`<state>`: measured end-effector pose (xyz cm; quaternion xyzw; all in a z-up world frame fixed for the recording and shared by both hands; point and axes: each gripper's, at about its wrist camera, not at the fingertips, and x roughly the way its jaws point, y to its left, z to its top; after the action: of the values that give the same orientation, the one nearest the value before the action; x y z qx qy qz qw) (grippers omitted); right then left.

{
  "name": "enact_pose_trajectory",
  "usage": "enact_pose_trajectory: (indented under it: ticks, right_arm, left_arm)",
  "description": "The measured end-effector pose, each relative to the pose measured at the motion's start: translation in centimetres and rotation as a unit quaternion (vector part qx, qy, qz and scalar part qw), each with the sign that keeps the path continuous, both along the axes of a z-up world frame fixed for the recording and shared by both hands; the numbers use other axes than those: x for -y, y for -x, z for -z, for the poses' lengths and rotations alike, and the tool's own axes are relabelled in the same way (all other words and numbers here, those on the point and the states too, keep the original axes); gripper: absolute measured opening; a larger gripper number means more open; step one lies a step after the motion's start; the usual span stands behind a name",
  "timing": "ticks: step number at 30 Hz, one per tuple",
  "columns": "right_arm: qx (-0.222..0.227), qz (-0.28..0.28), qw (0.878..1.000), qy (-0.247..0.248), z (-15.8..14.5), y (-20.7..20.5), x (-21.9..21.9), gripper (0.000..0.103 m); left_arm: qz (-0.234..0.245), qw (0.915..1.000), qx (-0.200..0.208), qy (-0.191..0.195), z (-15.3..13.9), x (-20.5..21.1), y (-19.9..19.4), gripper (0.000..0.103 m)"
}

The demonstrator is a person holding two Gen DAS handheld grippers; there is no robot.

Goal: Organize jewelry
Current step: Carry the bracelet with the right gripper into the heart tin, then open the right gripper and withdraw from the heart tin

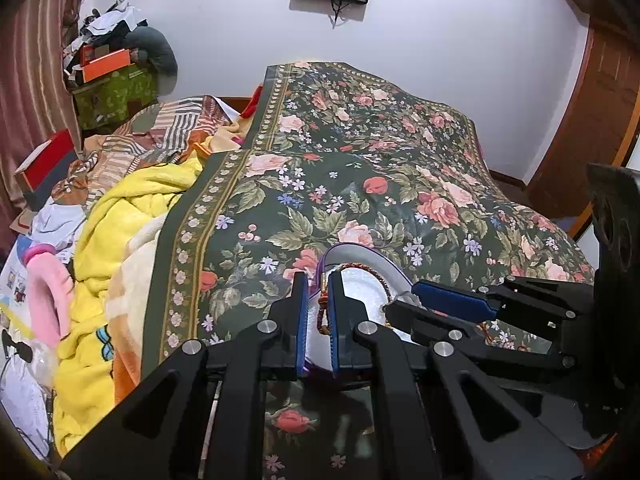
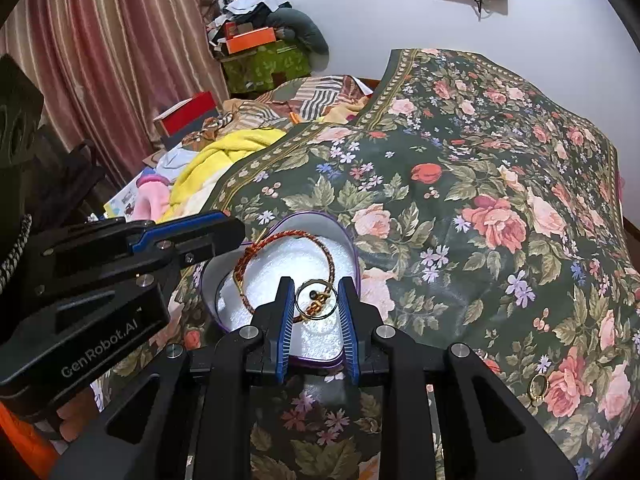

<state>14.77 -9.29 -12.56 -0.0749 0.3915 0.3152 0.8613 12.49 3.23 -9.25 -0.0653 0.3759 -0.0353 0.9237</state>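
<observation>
The heart-shaped box sits on the floral bedspread, holding a braided red-gold bracelet on its white lining. The right tool hovers over it, jaws parted around a gold ring without clearly pinching it. The left tool is narrowly open astride the box rim. Another gold ring lies on the bedspread nearby. Best to steady the box and withdraw gently.

Legible markings — one entry. "GenRobot.AI", in pale lettering on the black body of the left gripper, read in the right wrist view. Printed paper beside the pink item at the bed's edge — too small to read. Nothing legible in the left wrist view.
</observation>
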Motion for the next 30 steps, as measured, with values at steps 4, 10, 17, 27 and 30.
enact_pose_trajectory:
  ticks: [4,10,17,27,30]
  right_arm:
    - [-0.004,-0.003,1.0,0.007,0.2,0.1,-0.2,0.02]
    - [-0.011,-0.004,1.0,0.009,0.0,0.3,-0.1,0.02]
    - [-0.001,0.009,1.0,0.003,-1.3,0.7,0.8,0.026]
    - [0.043,0.058,0.997,-0.015,-5.0,2.1,4.9,0.026]
    - [0.063,0.076,0.995,-0.018,-6.3,2.9,6.4,0.026]
  left_arm:
    - [-0.005,1.0,-0.001,-0.004,-0.2,-0.2,0.3,0.007]
    - [-0.013,0.9999,-0.001,-0.007,-0.6,-0.5,0.7,0.009]
    - [-0.019,0.9996,0.015,-0.016,-2.2,-0.3,1.7,0.025]
    - [-0.005,0.9981,0.051,-0.033,-5.5,1.8,3.6,0.037]
    - [0.004,0.9977,0.056,-0.037,-6.0,2.8,4.0,0.042]
